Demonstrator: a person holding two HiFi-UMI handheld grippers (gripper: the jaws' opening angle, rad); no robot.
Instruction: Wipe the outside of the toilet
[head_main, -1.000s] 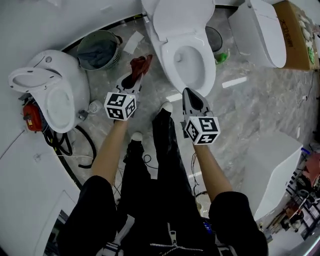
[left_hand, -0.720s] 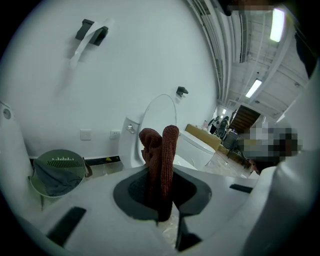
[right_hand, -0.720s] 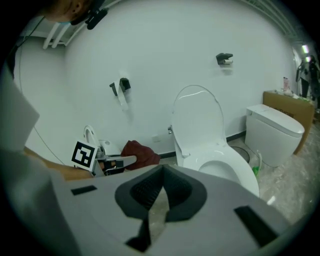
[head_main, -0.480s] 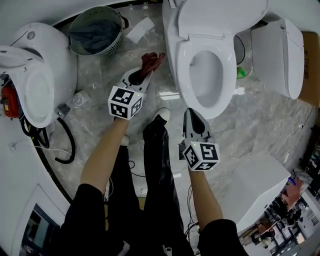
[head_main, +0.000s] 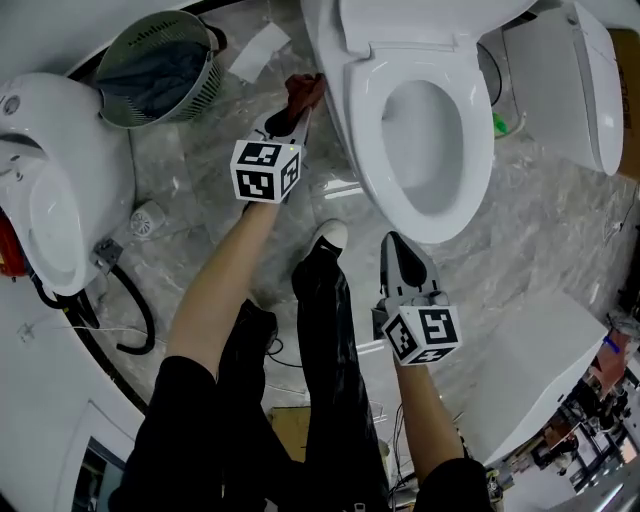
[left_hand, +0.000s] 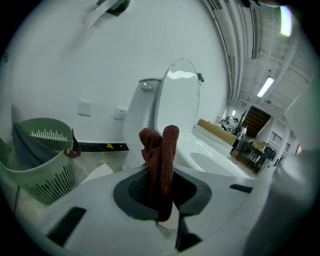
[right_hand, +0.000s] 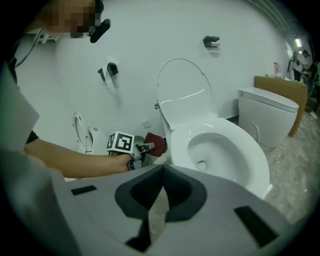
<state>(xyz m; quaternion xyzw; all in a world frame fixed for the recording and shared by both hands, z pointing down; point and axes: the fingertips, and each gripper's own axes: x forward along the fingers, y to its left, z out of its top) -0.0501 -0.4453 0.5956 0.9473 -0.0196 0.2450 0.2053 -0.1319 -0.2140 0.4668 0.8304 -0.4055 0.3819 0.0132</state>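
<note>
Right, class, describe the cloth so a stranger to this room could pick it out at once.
Find the open toilet in the middle of the floor. Beside it, on the side toward the green basket, the left claw is shut on the cloth. It is a dark red, ribbed rag, unlike the white toilet and grey floor around it.

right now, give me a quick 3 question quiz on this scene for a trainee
1. True or false: the right tongs hold the red cloth.
2. The toilet has its lid: A raised, B shut, C removed.
3. Fill in: the green basket stands on the floor to the toilet's ___ as the head view shows it.

Key: 1 false, the left tongs grip it, the right tongs are shut on nothing; 2 A; 3 left.
</note>
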